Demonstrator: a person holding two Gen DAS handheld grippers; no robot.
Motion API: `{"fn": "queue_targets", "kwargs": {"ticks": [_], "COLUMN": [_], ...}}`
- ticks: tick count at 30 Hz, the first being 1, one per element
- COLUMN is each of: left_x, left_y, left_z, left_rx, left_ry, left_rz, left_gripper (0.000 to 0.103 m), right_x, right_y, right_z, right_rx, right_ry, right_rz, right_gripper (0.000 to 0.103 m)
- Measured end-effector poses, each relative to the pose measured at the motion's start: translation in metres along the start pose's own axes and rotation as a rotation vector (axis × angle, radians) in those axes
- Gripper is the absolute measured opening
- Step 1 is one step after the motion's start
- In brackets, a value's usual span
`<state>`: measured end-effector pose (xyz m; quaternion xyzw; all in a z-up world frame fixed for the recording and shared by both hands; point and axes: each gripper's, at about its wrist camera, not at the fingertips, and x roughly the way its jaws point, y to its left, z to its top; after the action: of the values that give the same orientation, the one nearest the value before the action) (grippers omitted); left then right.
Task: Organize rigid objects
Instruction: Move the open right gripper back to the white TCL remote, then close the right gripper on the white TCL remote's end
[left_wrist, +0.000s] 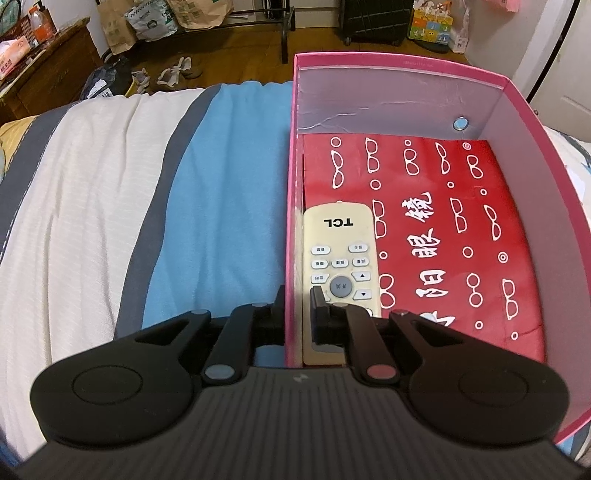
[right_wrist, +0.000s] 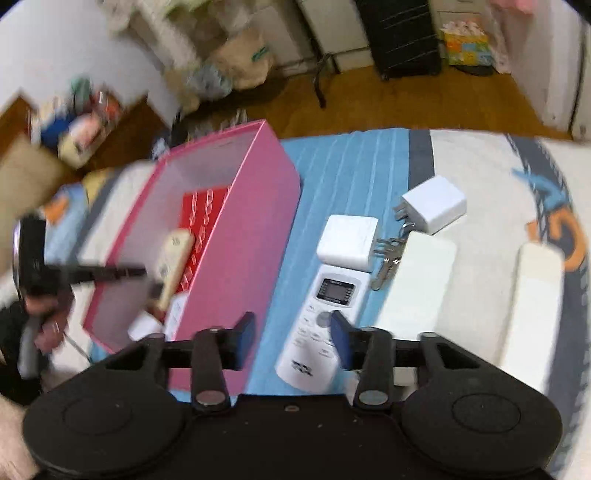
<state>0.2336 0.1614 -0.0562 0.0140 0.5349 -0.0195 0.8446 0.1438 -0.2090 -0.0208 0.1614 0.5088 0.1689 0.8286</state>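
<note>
A pink box (left_wrist: 402, 61) stands on the bed, with a red glasses-print bag (left_wrist: 461, 229) on its floor. A cream TCL remote (left_wrist: 338, 236) lies in the box along its left wall. My left gripper (left_wrist: 298, 295) is open and straddles that wall, with one finger outside and the other resting on the remote. In the right wrist view the box (right_wrist: 243, 236) is at the left. My right gripper (right_wrist: 293, 334) is open and hovers over a white remote (right_wrist: 325, 317) on the blue stripe.
Two white plug adapters (right_wrist: 349, 242) (right_wrist: 434, 203), keys (right_wrist: 388, 258) and two white rectangular objects (right_wrist: 421, 280) (right_wrist: 535, 302) lie on the bed right of the box. Beyond the bed edge are wooden floor, shoes (left_wrist: 177, 70), bags and a black suitcase (left_wrist: 373, 18).
</note>
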Motion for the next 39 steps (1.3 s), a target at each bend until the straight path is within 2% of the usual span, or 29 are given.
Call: {"fn": "queue_targets", "kwargs": {"ticks": [2, 5, 10, 15, 19, 23, 26, 32, 34, 39], "left_x": [0.0, -0.001, 0.0, 0.001, 0.001, 0.002, 0.002, 0.002, 0.002, 0.003], "left_y": [0.0, 0.001, 0.0, 0.0, 0.0, -0.001, -0.001, -0.002, -0.002, -0.002], "left_z": [0.0, 0.001, 0.0, 0.0, 0.001, 0.001, 0.002, 0.002, 0.002, 0.003], "left_rx": [0.003, 0.001, 0.009, 0.012, 0.018, 0.021, 0.022, 0.021, 0.013, 0.013], "left_ry": [0.0, 0.001, -0.001, -0.003, -0.004, -0.005, -0.006, -0.006, -0.007, -0.004], "left_rz": [0.001, -0.007, -0.001, -0.004, 0.0, -0.002, -0.002, -0.002, -0.002, 0.004], "left_gripper": [0.009, 0.009, 0.009, 0.009, 0.009, 0.009, 0.009, 0.009, 0.009, 0.009], "right_x": [0.011, 0.025, 0.04, 0.047, 0.06, 0.071, 0.081, 0.085, 0.084, 0.078], "right_y": [-0.001, 0.001, 0.001, 0.008, 0.007, 0.012, 0.014, 0.011, 0.015, 0.022], "right_z": [-0.006, -0.012, -0.015, -0.015, -0.015, -0.016, -0.016, -0.018, -0.021, -0.029], "right_rx": [-0.001, -0.028, -0.017, -0.07, -0.059, -0.09, -0.113, -0.107, -0.144, -0.181], "right_ry": [0.011, 0.016, 0.034, 0.016, 0.038, 0.04, 0.052, 0.055, 0.056, 0.145], "right_rz": [-0.007, -0.063, -0.074, -0.156, -0.166, -0.203, -0.229, -0.226, -0.239, -0.232], "right_gripper": [0.058, 0.058, 0.058, 0.058, 0.058, 0.066, 0.068, 0.069, 0.067, 0.067]}}
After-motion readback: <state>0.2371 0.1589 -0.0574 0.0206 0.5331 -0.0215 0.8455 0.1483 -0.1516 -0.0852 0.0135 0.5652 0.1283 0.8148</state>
